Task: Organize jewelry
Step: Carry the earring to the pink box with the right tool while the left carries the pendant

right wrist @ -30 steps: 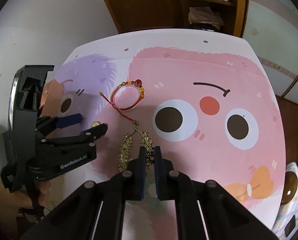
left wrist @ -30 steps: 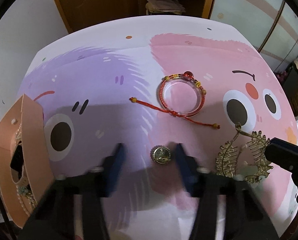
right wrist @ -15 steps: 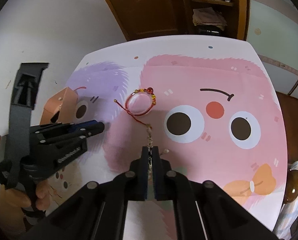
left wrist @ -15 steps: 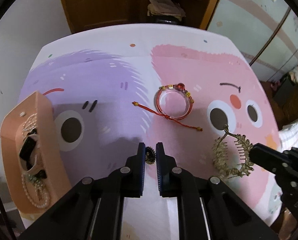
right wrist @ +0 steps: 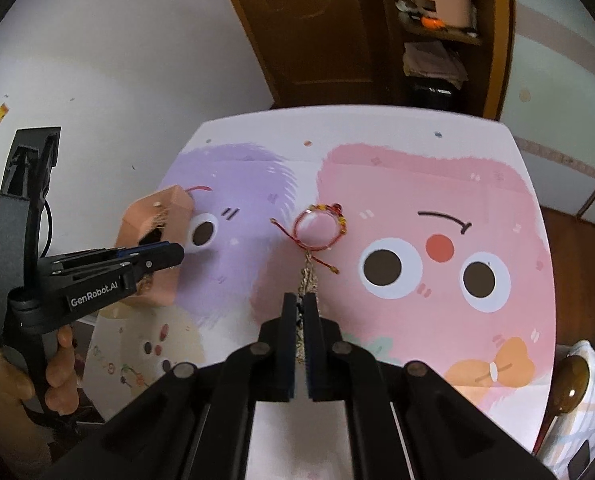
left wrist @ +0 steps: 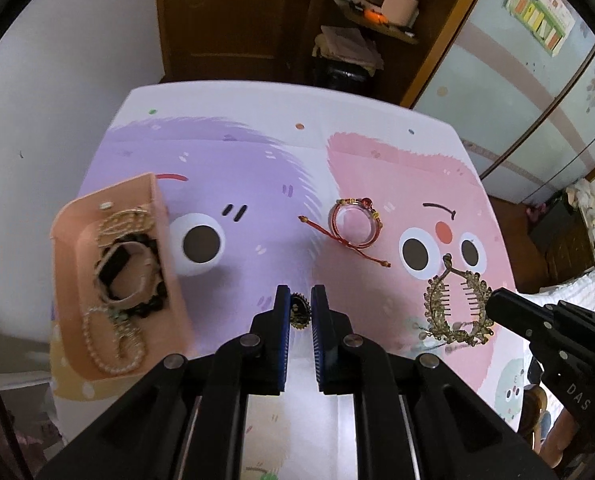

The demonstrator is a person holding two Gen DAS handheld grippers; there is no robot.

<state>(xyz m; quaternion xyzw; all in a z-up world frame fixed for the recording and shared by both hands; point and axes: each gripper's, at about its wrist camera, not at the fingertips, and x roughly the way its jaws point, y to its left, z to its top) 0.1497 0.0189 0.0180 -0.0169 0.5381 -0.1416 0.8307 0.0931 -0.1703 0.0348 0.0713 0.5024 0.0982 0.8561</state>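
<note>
My left gripper [left wrist: 299, 300] is shut on a small round gold brooch [left wrist: 298, 312] and holds it above the cartoon mat [left wrist: 257, 168]. To its left, the pink tray [left wrist: 173, 264] holds pearl strands and a black bracelet. A red string bracelet [left wrist: 355, 224] lies flat mid-mat. My right gripper [right wrist: 300, 300] is shut on a gold hair clip [right wrist: 308, 276], seen edge-on here. In the left wrist view, the hair clip [left wrist: 457, 308] hangs from the right gripper [left wrist: 497, 306]. The right wrist view shows the left gripper [right wrist: 173, 254] over the tray [right wrist: 169, 204], with the red bracelet [right wrist: 321, 228] beyond.
A hand [right wrist: 57, 364] grips the left tool's handle. Behind the table's far edge [left wrist: 297, 90] stand a wooden door and a cluttered shelf [left wrist: 361, 40]. A wardrobe [left wrist: 537, 92] is on the right. A white wall runs along the table's left side.
The left gripper's jaws shut on the round brooch and lifted it off the mat. The right gripper rose with the gold hair clip. Both views now sit higher above the table.
</note>
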